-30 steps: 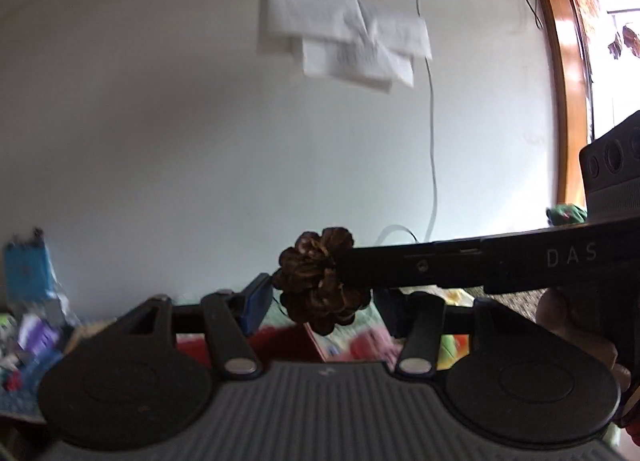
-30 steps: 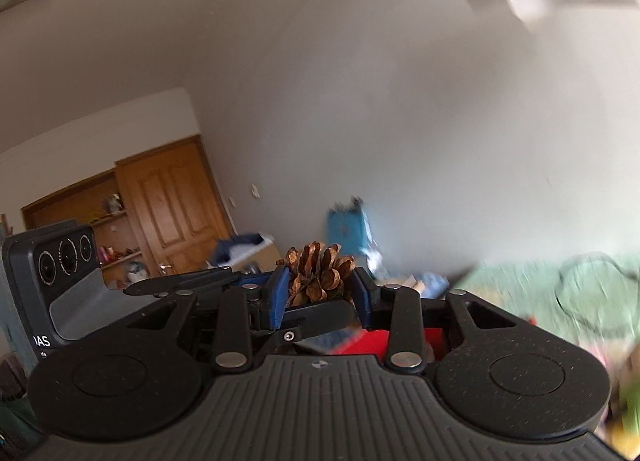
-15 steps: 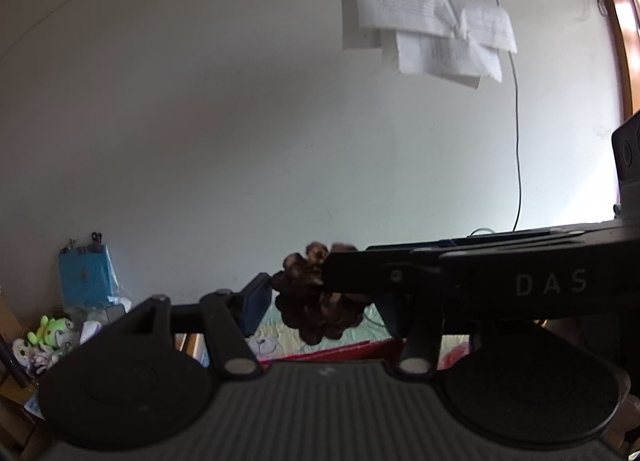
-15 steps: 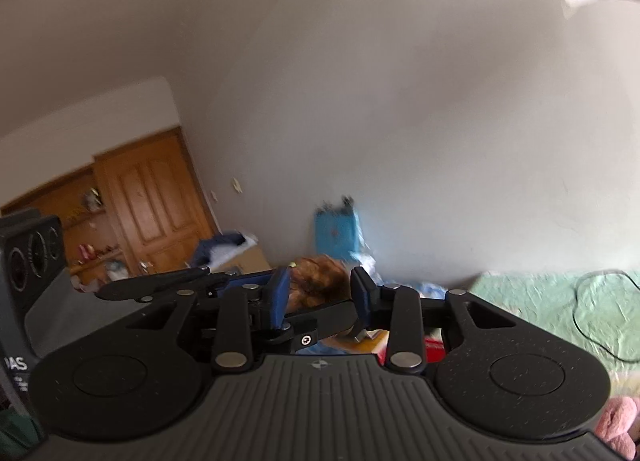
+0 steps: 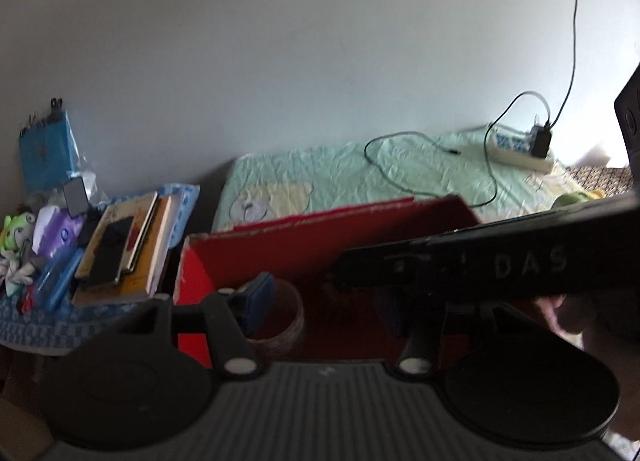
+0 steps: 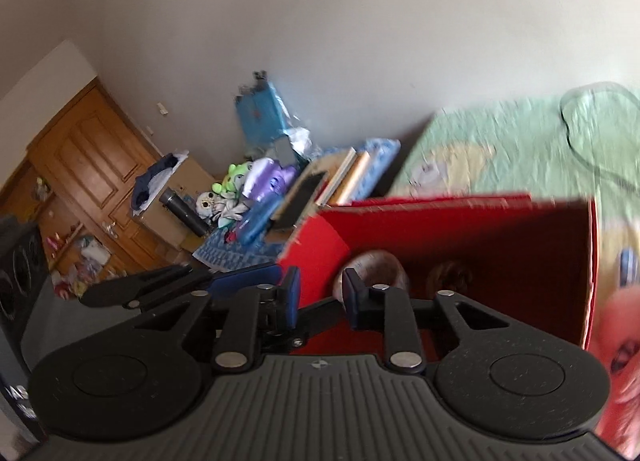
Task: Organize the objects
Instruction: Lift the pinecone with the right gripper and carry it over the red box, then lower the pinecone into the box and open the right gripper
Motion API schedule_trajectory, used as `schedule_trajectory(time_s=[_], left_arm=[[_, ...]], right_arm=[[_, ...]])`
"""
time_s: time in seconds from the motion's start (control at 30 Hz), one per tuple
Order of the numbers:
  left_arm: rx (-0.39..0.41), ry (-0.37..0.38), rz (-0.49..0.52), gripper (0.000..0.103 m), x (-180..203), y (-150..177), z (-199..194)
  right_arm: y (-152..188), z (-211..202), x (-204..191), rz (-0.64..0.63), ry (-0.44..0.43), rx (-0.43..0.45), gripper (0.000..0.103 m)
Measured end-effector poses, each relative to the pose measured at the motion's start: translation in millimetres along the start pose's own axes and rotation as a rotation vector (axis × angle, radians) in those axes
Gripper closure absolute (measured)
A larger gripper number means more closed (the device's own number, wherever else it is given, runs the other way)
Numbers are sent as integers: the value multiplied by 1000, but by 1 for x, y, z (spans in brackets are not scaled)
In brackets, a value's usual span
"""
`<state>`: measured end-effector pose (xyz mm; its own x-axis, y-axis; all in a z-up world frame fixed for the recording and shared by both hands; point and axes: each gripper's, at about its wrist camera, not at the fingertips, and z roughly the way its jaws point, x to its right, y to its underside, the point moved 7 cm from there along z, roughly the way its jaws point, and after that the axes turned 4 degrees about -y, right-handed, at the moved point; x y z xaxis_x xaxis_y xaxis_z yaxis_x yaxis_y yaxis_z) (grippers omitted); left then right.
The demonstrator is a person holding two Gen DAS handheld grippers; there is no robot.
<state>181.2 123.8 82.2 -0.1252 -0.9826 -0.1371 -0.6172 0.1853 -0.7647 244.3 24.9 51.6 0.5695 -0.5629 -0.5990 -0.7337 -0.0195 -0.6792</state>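
An open red box (image 5: 320,237) (image 6: 460,229) stands on the bed. Inside it lie a round woven bowl-like thing (image 5: 286,313) (image 6: 380,265) and a brown pine cone (image 6: 450,275). My right gripper (image 6: 320,291) is open and empty at the box's front-left edge, its fingers a small gap apart. My left gripper (image 5: 320,301) is open and empty over the box; its right finger is hidden behind the right gripper's black body (image 5: 500,265), which crosses the left wrist view.
A green bedsheet (image 5: 360,173) carries a power strip (image 5: 520,149) and cable. Left of the box a side table holds books (image 5: 124,245) (image 6: 320,185), a blue bag (image 5: 48,153), plush toys (image 6: 224,197). A wooden door (image 6: 88,165) is at far left.
Both grippers tilted down from the wall to the red box. The pine cone left the right gripper's fingers and now lies inside the box.
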Motion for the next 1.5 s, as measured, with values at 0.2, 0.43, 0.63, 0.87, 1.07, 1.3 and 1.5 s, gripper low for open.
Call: schedule_trajectory(time_s=[0.2, 0.43, 0.63, 0.87, 1.07, 1.3, 1.5], left_arm=[[-13, -52, 33, 40, -4, 7, 13], [-46, -76, 21, 40, -1, 16, 28], [-57, -95, -11, 40, -3, 23, 32], [-16, -127, -47, 36, -7, 28, 12], [7, -153, -44, 35, -8, 32, -1], [-2, -177, -73, 33, -15, 27, 8], [-46, -194, -97, 32, -29, 25, 42]], right_arm=[[3, -9, 31, -14, 136, 10, 76], [6, -9, 70, 57, 190, -7, 76], [13, -13, 69, 46, 189, -22, 76], [22, -15, 68, 0, 229, -17, 74], [19, -10, 70, -34, 296, -31, 71], [-7, 44, 77, -185, 466, -230, 58], [-16, 63, 79, -263, 564, -209, 76]])
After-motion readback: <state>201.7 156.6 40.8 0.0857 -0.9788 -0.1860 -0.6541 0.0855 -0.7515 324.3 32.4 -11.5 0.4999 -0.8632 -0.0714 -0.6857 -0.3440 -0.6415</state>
